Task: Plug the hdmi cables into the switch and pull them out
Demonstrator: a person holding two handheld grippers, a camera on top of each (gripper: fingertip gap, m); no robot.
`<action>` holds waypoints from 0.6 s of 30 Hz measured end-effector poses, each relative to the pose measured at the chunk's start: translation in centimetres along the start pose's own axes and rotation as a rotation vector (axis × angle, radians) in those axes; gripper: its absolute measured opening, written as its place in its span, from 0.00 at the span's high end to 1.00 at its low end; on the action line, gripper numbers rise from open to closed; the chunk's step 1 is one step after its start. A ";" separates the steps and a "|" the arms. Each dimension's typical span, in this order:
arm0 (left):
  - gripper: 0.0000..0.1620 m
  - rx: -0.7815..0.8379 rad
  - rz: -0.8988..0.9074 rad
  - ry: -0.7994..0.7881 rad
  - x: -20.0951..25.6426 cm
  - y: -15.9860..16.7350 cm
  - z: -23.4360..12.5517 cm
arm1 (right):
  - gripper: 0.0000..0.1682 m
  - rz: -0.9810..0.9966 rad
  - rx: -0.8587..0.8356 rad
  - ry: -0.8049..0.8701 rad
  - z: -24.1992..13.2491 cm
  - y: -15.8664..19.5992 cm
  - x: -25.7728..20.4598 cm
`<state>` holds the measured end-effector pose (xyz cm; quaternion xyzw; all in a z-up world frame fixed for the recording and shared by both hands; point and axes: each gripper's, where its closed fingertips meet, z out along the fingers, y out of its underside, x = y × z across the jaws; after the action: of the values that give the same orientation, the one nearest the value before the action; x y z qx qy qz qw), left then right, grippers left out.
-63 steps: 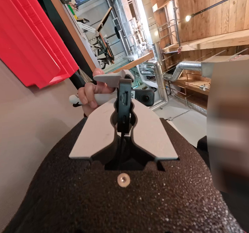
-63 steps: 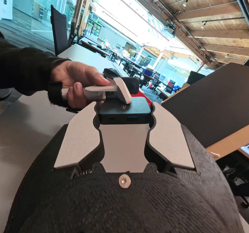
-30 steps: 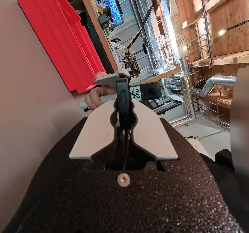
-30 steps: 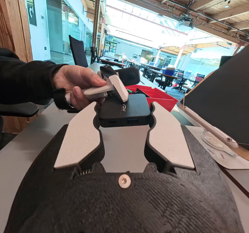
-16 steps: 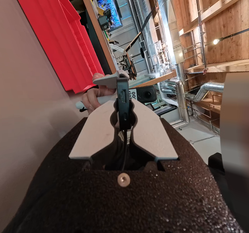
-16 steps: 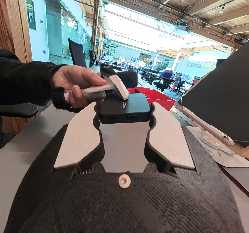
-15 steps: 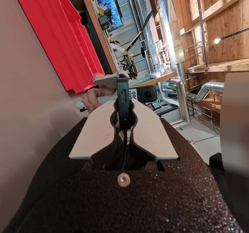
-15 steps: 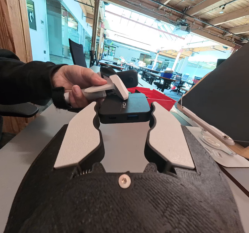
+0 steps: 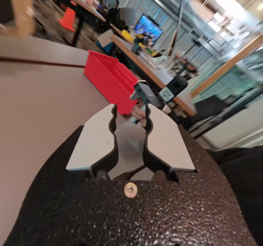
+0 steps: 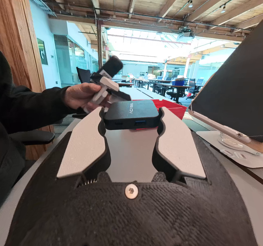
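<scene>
The switch (image 10: 131,113) is a flat black box with ports on its near edge. My right gripper (image 10: 131,111) is shut on its two sides and holds it level above the grey table (image 10: 131,146). My left gripper (image 9: 130,108) is open and empty, its fingers well apart. In the left wrist view the switch (image 9: 140,92) shows edge-on between the right gripper's fingers, a short way ahead. In the right wrist view a hand (image 10: 81,94) holds the left gripper tilted up, just left of the switch and apart from it. I see no HDMI cable.
A red bin (image 9: 109,81) stands on the table behind the switch and also shows in the right wrist view (image 10: 170,106). A dark panel (image 10: 230,96) leans on a white stand (image 10: 227,143) at the right. A wooden post (image 10: 17,40) and a chair armrest (image 10: 31,137) are at the left.
My left gripper let go of the switch's edge, opened, and swung up and back from it. The right gripper kept its hold and raised the switch slightly.
</scene>
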<state>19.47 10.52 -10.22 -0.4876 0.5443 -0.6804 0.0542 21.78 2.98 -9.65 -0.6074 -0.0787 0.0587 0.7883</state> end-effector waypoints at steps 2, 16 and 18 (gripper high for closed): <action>0.76 -0.017 0.188 -0.143 -1.9 -1.4 -2.8 | 0.57 0.007 0.006 0.005 -0.2 0.1 0.2; 0.75 -0.461 -0.003 -1.019 -24.5 -7.6 -26.5 | 0.57 0.004 0.003 -0.033 0.4 0.6 -0.5; 0.75 -0.500 -0.012 -1.042 -26.0 -7.9 -26.5 | 0.57 0.007 0.006 -0.033 0.4 0.6 -0.5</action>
<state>17.44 47.68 -17.88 -0.7596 0.5871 -0.2014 0.1943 21.19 3.42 -10.13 -0.6041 -0.0892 0.0719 0.7886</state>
